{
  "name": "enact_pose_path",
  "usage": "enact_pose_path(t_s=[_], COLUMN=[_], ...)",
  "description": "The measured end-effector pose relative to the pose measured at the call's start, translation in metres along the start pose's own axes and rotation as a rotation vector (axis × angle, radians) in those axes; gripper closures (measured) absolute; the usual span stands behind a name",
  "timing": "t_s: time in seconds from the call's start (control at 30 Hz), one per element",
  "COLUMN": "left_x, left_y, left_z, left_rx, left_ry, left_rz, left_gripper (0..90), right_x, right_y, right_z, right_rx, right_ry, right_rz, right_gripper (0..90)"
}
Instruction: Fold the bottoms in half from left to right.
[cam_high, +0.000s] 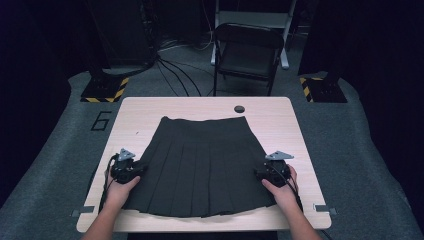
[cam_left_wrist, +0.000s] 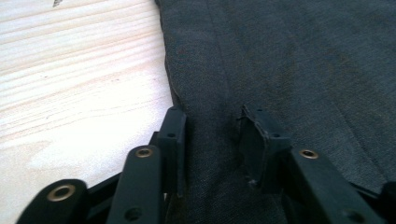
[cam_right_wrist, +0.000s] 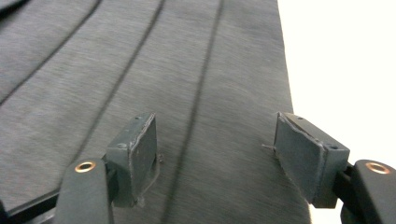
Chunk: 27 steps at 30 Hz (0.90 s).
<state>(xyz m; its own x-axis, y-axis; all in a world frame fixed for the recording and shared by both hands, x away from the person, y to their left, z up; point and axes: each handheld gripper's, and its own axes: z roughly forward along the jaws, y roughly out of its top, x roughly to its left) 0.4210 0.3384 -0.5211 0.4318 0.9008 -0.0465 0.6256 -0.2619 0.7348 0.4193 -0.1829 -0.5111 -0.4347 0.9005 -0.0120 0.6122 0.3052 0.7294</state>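
Skirt (cam_high: 202, 165) flat on tabletop (cam_high: 280, 115), both side edges under grippers.
Left gripper (cam_left_wrist: 212, 140) fingers straddle the skirt's edge, unclenched; right gripper (cam_right_wrist: 215, 154) fingers spread wide; hem cut off.

I am seeing the skirt (cam_high: 200, 165) lying flat mid-table (cam_high: 300, 130), waistband far, hem near. My left gripper (cam_high: 131, 169) is sitting at its left edge, my right gripper (cam_high: 267, 172) at its right edge. A chair (cam_high: 247, 50) is standing behind the table.

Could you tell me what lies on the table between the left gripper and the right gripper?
The dark pleated skirt, spread flat, fills the stretch between the left gripper and right gripper, as the high view shows.
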Motion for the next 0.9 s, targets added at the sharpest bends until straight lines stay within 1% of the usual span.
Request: enact_pose_path(t_s=[0.03,0.07,0.1,0.13,0.2,0.23,0.27,0.33,0.37,0.4,0.47,0.5,0.53,0.6,0.67,0.7,0.73,0.77,0.8,0.83,0.87,0.9], left_x=[0.000,0.000,0.000,0.000,-0.001,-0.001,-0.001,0.000,-0.001,0.000,0.000,0.000,0.001,0.001,0.002,0.002,0.002,0.003,0.003,0.003,0.003,0.003], left_y=[0.000,0.000,0.000,0.000,0.000,0.001,0.001,0.001,0.001,0.001,0.000,0.000,0.001,0.001,0.001,0.001,0.000,0.000,0.000,0.000,0.001,0.001], left_z=[0.000,0.000,0.000,0.000,0.000,0.000,0.000,0.000,0.001,0.001,0.001,0.001,0.000,0.000,0.000,0.000,0.000,0.000,0.001,0.001,0.000,0.000], left_rx=[0.001,0.001,-0.002,-0.001,-0.003,0.004,0.003,0.001,-0.008,-0.007,-0.009,-0.009,0.000,0.001,-0.001,-0.001,-0.004,-0.004,-0.010,-0.010,0.002,-0.006], left_ry=[-0.003,-0.003,-0.004,-0.008,-0.007,-0.010,-0.013,-0.014,-0.009,-0.014,-0.018,-0.018,-0.026,-0.031,-0.033,-0.032,-0.035,-0.036,-0.038,-0.038,-0.043,-0.039], left_rz=[-0.002,-0.002,-0.004,-0.008,-0.017,-0.023,-0.026,-0.024,-0.028,-0.030,-0.037,-0.037,-0.041,-0.048,-0.058,-0.061,-0.069,-0.074,-0.082,-0.082,-0.082,-0.084], left_gripper=[64.8,66.5,68.5,68.5,70.2,71.4,72.1,73.2,74.0,74.9,75.6,76.1,76.7,78.1,78.5,78.8,79.1,79.3,79.4,79.7,79.7,80.7], right_x=[-0.002,-0.002,-0.008,-0.008,-0.011,-0.013,-0.013,-0.014,-0.015,-0.015,-0.016,-0.016,-0.017,-0.016,-0.017,-0.016,-0.016,-0.014,-0.014,-0.014,-0.013,-0.013], right_y=[-0.001,-0.001,-0.003,-0.003,-0.004,-0.005,-0.005,-0.006,-0.007,-0.006,-0.007,-0.007,-0.007,-0.007,-0.007,-0.007,-0.007,-0.006,-0.006,-0.006,-0.006,-0.006], right_z=[0.000,0.000,0.000,0.000,0.001,0.003,0.003,0.004,0.004,0.004,0.005,0.005,0.005,0.005,0.005,0.004,0.004,0.004,0.003,0.003,0.003,0.002], right_rx=[0.000,0.000,0.007,0.007,0.009,0.018,0.027,0.030,0.031,0.033,0.033,0.031,0.034,0.033,0.028,0.025,0.024,0.021,0.023,0.023,0.021,0.033], right_ry=[-0.005,-0.005,-0.009,-0.009,-0.013,-0.025,-0.025,-0.021,-0.020,-0.022,-0.018,-0.012,-0.009,-0.005,-0.002,0.001,0.013,0.017,0.029,0.029,0.036,0.056], right_rz=[0.011,0.011,0.028,0.028,0.052,0.055,0.070,0.062,0.061,0.073,0.073,0.084,0.085,0.094,0.071,0.070,0.052,0.071,0.056,0.056,0.061,0.057], right_gripper=[29.6,29.6,29.3,29.3,29.3,29.3,29.2,28.8,28.5,28.2,27.8,27.9,29.0,29.7,33.3,36.2,42.1,45.0,48.6,48.6,51.9,61.1])
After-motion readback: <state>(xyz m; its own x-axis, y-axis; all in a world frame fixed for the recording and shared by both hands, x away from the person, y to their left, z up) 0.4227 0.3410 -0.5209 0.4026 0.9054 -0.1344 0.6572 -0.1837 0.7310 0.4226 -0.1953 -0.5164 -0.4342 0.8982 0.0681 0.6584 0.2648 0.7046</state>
